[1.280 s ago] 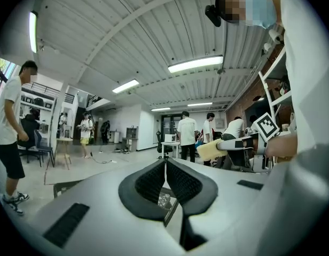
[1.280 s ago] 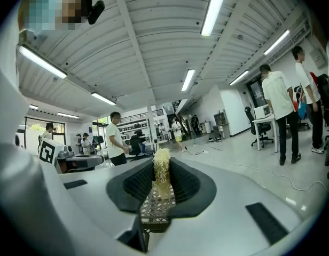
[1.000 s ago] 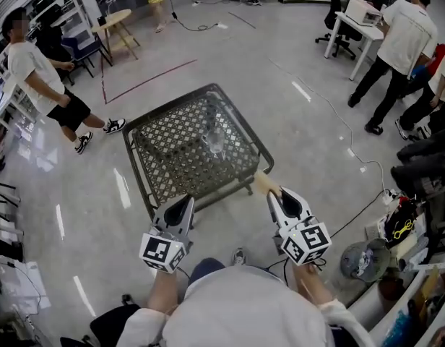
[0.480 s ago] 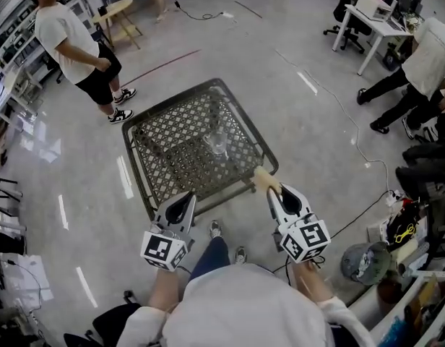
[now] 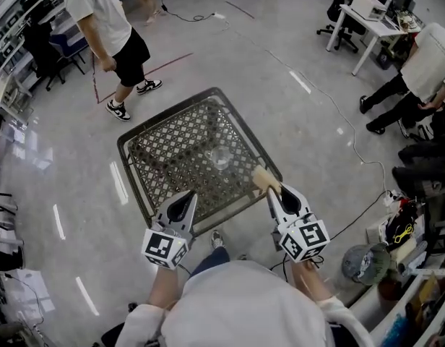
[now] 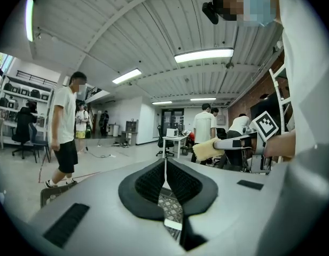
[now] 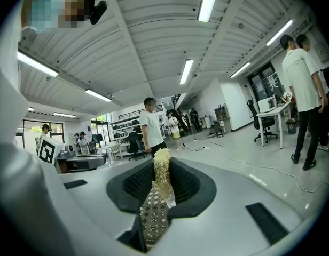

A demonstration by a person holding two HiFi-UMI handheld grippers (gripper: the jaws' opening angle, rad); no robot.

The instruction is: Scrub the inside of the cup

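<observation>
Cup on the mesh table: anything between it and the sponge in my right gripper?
Nothing visible. The cup stands alone on the table, and only bare mesh lies between it and the sponge in the right gripper.

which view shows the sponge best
Right gripper view: the yellow sponge sits centre, pinched edge-on in the right hand-held gripper. Head view shows it small at the tip; left gripper view, side-on and distant.
</observation>
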